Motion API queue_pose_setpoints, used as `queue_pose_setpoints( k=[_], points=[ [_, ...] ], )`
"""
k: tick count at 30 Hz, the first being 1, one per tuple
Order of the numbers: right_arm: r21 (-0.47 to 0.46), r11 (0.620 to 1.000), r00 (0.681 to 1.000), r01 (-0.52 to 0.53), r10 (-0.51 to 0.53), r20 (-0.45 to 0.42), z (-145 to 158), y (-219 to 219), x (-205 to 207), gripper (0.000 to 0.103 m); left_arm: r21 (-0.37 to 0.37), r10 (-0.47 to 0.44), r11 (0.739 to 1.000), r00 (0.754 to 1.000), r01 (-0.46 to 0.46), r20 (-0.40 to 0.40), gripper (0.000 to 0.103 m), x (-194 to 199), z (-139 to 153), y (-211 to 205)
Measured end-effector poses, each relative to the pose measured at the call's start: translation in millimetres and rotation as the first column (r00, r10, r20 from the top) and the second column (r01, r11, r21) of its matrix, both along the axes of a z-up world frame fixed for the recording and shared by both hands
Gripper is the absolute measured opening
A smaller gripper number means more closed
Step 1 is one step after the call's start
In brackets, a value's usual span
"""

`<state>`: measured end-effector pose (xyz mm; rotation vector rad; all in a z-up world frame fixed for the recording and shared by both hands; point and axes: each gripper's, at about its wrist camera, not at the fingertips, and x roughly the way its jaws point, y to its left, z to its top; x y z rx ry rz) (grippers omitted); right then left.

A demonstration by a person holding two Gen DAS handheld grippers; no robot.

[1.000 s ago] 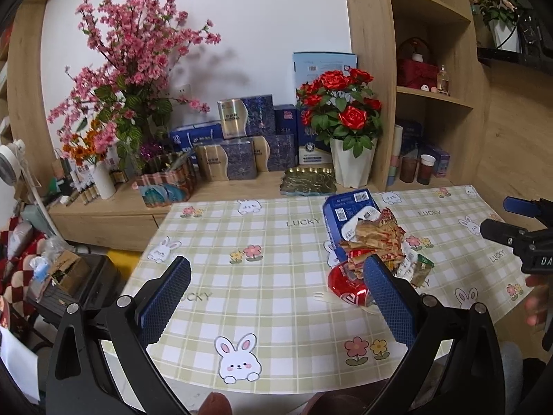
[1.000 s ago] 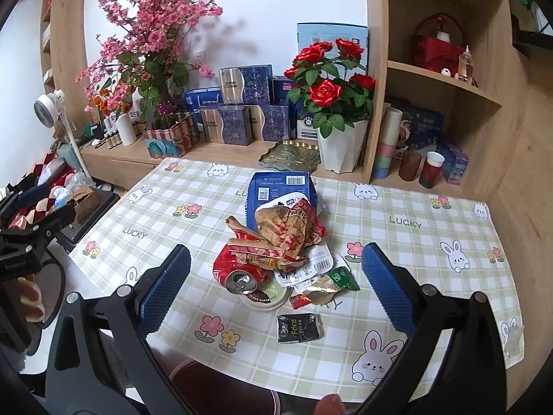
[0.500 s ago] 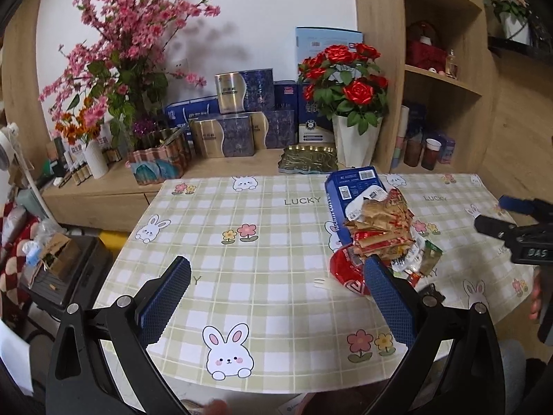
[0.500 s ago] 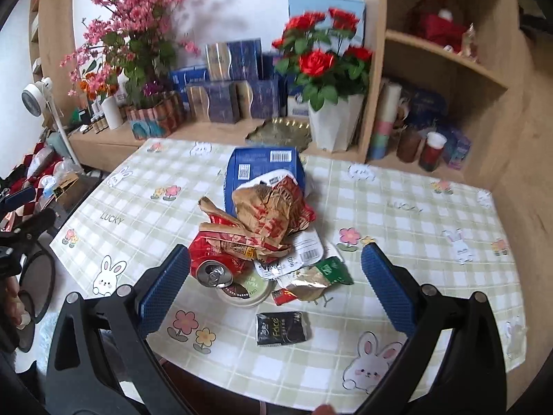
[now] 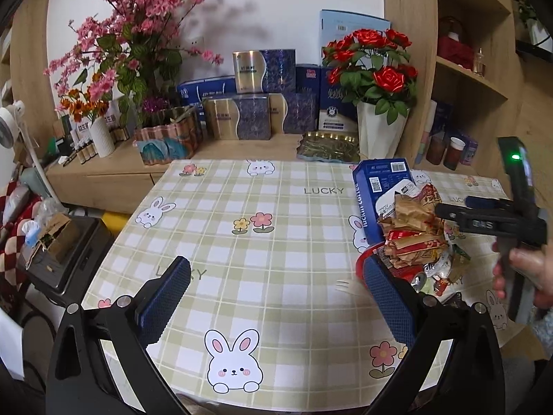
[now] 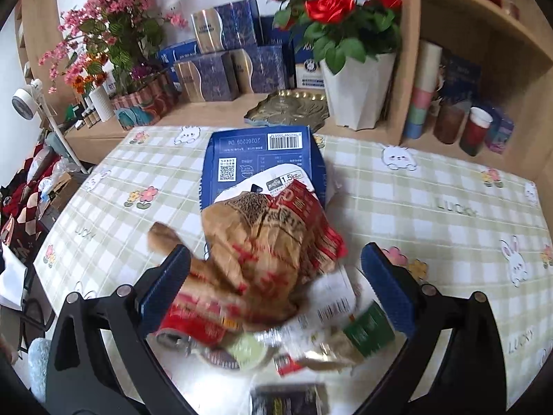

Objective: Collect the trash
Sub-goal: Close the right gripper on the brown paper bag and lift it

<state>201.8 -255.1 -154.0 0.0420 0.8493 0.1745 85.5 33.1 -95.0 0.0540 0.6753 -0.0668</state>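
Right wrist view is showing the right gripper (image 6: 274, 283) hanging wide apart over the trash (image 6: 262, 259); nothing collected, everything left.

We see a tabletop (image 5: 242, 252) cloth in pale green and white checks with white bunnies and pink and yellow flowers. The coffee box (image 6: 262, 159) is deep blue, and the crumpled wrapper (image 6: 266, 242) on it is tan with red print. Both grippers' pads (image 5: 166, 294) are navy, and the rose pot (image 5: 378, 131) is white with red blooms.

wrappers (image 6: 266, 249) on box (image 6: 259, 159), on table (image 5: 242, 242)
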Motion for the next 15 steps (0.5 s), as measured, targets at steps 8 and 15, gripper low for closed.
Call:
queue_pose_setpoints(
  k=[8, 15],
  points=[
    [0.106, 0.993, 0.989, -0.044, 0.058, -0.134, -35, 5, 25, 0.072, -0.028, -0.030, 0.999, 0.999, 0.029, -0.033, 0.096, 7, -14, -3],
    [0.122, 0.989, 0.997, -0.080, 0.081, -0.002, -2, 6, -19, 0.058, -0.092, -0.085, 0.993, 0.992, 0.077, -0.094, 0.076, 13, -27, -14]
  ],
)
